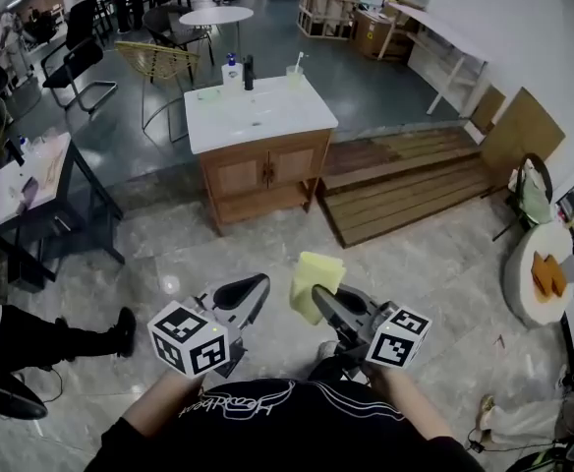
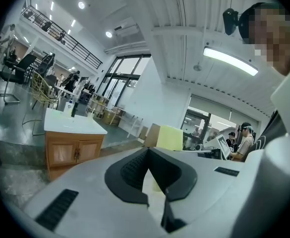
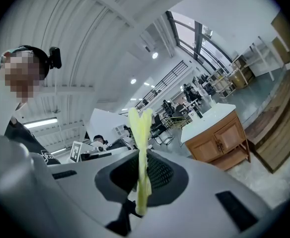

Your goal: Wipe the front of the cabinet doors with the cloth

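The wooden cabinet (image 1: 264,172) with a white sink top stands across the floor ahead, both doors closed; it also shows small in the left gripper view (image 2: 71,151) and the right gripper view (image 3: 218,139). My right gripper (image 1: 318,297) is shut on a yellow cloth (image 1: 316,279), which sticks up past the jaw tips (image 3: 140,125). My left gripper (image 1: 256,285) is beside it, shut with nothing held (image 2: 148,151). The cloth (image 2: 169,138) appears just beyond the left jaws. Both grippers are held near my body, well short of the cabinet.
Bottles and a cup (image 1: 240,70) stand on the sink top. A low wooden platform (image 1: 405,180) lies right of the cabinet. A dark table (image 1: 33,180) and a person's legs (image 1: 61,337) are at left, a round white table (image 1: 535,275) at right, chairs behind.
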A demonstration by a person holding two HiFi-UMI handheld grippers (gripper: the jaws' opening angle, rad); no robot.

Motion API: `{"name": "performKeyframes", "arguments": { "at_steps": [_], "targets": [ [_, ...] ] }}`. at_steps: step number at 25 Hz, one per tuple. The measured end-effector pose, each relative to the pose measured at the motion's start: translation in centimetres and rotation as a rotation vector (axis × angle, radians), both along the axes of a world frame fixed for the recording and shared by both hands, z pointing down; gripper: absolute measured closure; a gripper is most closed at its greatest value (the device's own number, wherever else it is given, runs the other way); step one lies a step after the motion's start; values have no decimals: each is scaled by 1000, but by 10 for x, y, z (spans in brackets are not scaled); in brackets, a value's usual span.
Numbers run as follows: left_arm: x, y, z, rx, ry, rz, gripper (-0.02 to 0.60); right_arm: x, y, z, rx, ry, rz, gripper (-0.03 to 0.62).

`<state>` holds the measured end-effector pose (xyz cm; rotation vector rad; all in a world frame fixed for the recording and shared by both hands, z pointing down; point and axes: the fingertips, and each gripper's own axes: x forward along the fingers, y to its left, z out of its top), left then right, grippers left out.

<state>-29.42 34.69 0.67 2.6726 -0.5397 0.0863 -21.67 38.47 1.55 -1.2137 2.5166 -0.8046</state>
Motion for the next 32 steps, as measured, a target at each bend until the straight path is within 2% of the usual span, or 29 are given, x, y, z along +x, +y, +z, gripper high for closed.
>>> {"name": "performKeyframes", "arguments": {
  "at_steps": [10,16,23,27,32],
  "targets": [
    [111,-37,26,-73,-1,-24,575,123,-40,23,-71,-8,1,553],
    [186,-67,61,-135,-46,-56,575,200,-76,51,-116,-14,-27,553],
    [254,-97,86,-182,-58,-142,575,276,-105,90,-165,-24,-71,553],
    [277,-107,110,-223,-63,-166,575,304,-124,111,-188,-43,-70,553],
    [290,-119,141,-273,-76,-174,575,309,-139,138,-228,-62,-84,553]
  ]
}}
